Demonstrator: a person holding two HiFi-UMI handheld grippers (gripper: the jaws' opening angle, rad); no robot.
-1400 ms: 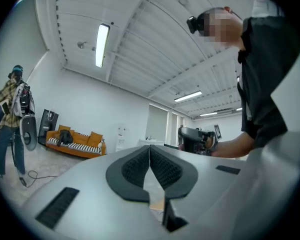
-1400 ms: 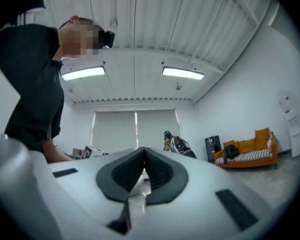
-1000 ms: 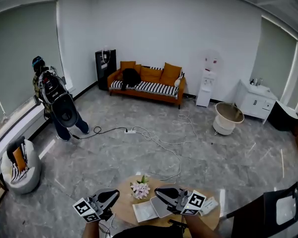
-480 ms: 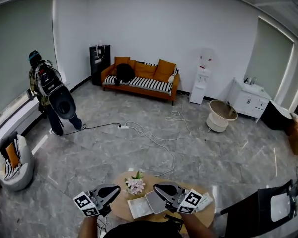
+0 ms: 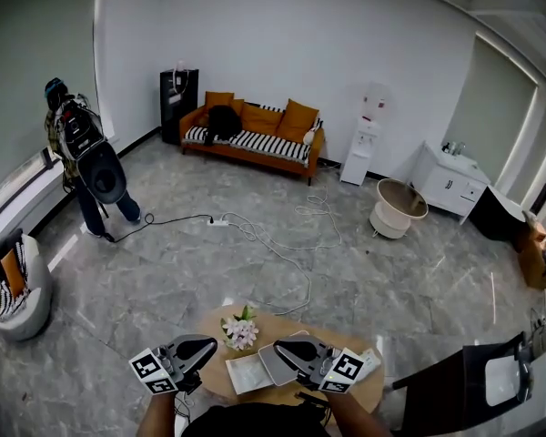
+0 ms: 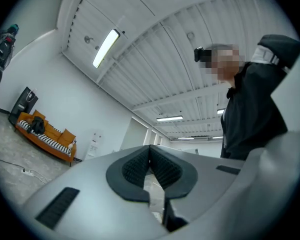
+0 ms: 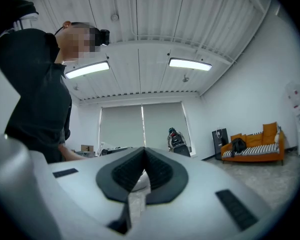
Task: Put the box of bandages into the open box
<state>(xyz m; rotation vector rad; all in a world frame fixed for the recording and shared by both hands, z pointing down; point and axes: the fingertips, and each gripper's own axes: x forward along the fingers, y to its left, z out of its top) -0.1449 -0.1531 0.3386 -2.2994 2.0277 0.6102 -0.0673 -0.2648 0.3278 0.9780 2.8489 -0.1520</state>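
Hovering over the round tabletop (image 5: 291, 324), both tools are shut and empty-handed.
Grey marble floor (image 5: 255, 244) spreads wide, with an orange sofa (image 5: 255, 139) at the far wall and a person with a backpack (image 5: 82, 153) by the left window. Down at the tabletop, the white open box (image 5: 244, 374) sits near the middle. Left tool (image 5: 209, 342): jaws pressed together, nothing between them. Right tool (image 5: 279, 347): the same, shut on nothing. Flowers (image 5: 241, 330) stand behind the open box. The box of bandages (image 5: 370, 365) lies at the tabletop's right edge, just beside the right tool, unheld.
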